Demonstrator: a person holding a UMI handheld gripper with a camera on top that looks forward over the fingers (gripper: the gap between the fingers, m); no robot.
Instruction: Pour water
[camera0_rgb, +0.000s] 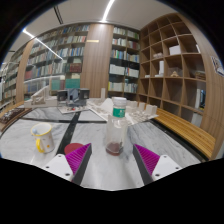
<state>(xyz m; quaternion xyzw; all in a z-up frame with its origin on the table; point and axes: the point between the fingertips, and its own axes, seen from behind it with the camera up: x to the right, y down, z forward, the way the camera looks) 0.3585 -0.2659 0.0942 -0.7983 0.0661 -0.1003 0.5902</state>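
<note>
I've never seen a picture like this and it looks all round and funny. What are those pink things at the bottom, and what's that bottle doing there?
The picture comes from a small camera that rides on a hand-held grabbing tool, looking forward, and its wide lens bends everything round. A person carries the tool; there is no robot arm. The pink things are soft pads on the tool's two fingers, which together make the gripper. The fingers are open and hold nothing. Just ahead, roughly between them, a clear plastic bottle with a pale cap stands on the marble table. To its left sits a yellow and white cup. Behind are bookshelves, so it looks like a library.
</note>
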